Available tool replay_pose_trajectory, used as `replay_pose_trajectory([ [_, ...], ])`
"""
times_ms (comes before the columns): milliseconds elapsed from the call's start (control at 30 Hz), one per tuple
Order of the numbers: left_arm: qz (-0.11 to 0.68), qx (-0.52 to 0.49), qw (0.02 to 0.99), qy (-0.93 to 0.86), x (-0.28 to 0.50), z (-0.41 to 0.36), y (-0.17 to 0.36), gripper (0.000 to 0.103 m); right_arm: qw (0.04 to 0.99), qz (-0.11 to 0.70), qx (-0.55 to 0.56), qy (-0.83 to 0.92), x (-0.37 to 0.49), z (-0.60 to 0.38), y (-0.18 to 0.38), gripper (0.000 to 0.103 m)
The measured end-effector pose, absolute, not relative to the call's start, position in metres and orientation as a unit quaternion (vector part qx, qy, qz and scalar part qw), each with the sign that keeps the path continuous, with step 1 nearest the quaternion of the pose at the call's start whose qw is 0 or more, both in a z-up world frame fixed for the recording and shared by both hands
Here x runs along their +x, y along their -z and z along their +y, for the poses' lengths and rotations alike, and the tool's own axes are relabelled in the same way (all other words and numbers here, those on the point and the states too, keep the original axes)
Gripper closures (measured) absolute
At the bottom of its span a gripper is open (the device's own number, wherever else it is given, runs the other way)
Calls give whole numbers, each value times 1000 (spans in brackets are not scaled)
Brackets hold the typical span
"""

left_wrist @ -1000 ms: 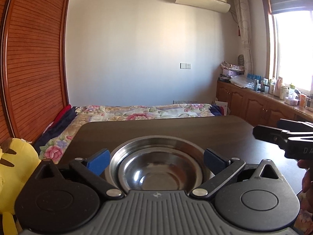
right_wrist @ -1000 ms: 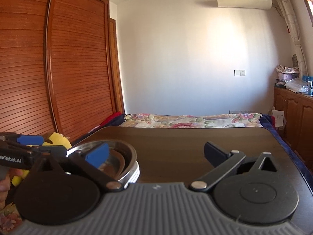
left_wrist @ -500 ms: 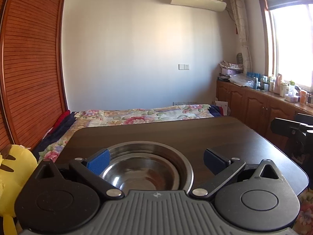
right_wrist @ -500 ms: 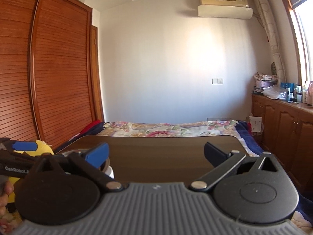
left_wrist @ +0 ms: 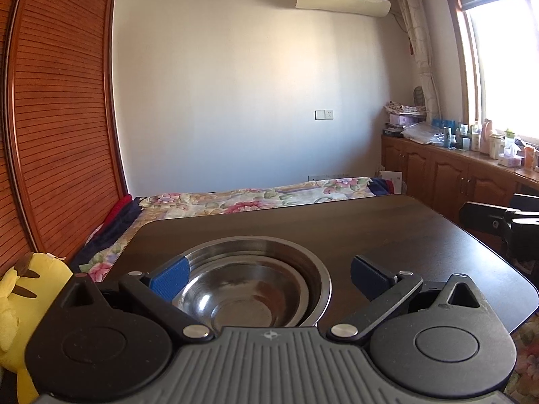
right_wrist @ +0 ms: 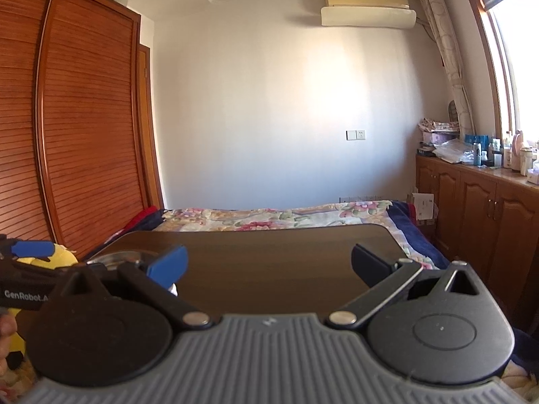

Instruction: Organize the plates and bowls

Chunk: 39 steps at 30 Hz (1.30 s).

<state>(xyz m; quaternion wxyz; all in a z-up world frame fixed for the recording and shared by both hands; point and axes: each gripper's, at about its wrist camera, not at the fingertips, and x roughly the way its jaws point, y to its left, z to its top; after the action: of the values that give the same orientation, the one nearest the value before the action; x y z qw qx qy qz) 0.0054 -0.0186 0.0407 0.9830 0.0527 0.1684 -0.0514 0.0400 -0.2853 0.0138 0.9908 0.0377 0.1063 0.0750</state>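
Left gripper (left_wrist: 267,274): jaws spread wide, holding nothing. The blue pads (left_wrist: 168,277) stand apart, one on either side of the stacked steel bowls (left_wrist: 251,286). The left pad overlaps the bowl rim in the picture; whether it touches the rim cannot be determined. The right pad is clear of the rim.

Stacked steel bowls: nested, resting on the dark table (left_wrist: 387,232) near its near-left corner. At least two rims are visible. The near part of the stack is cut off by the gripper body, so the exact number of bowls cannot be read. In the right wrist view only a sliver of the rim (right_wrist: 126,256) shows, behind the left finger of that tool.

Right gripper (right_wrist: 267,266): jaws spread wide, holding nothing, positioned above the near edge of the table. In the left wrist view it appears only as a black part (left_wrist: 498,222) at the right edge of the frame, beyond the right edge of the table; its fingers are cut off there.

Left gripper as seen from the right wrist view (right_wrist: 27,269): partly cut off at the left frame edge, with a blue pad and partial lettering visible.

A yellow plush toy (left_wrist: 20,289) sits beyond the left edge of the table, partly hidden behind the gripper body.
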Motion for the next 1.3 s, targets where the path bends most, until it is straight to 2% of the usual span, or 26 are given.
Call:
replay_pose_trajectory([
  [400,182,49,982,32,0,-7,-28,0,991,108,27,-75,39,-277,-10,0],
  [1300,236,38,971,23,-3,9,14,0,981,176,15,-81,34,-266,24,0],
])
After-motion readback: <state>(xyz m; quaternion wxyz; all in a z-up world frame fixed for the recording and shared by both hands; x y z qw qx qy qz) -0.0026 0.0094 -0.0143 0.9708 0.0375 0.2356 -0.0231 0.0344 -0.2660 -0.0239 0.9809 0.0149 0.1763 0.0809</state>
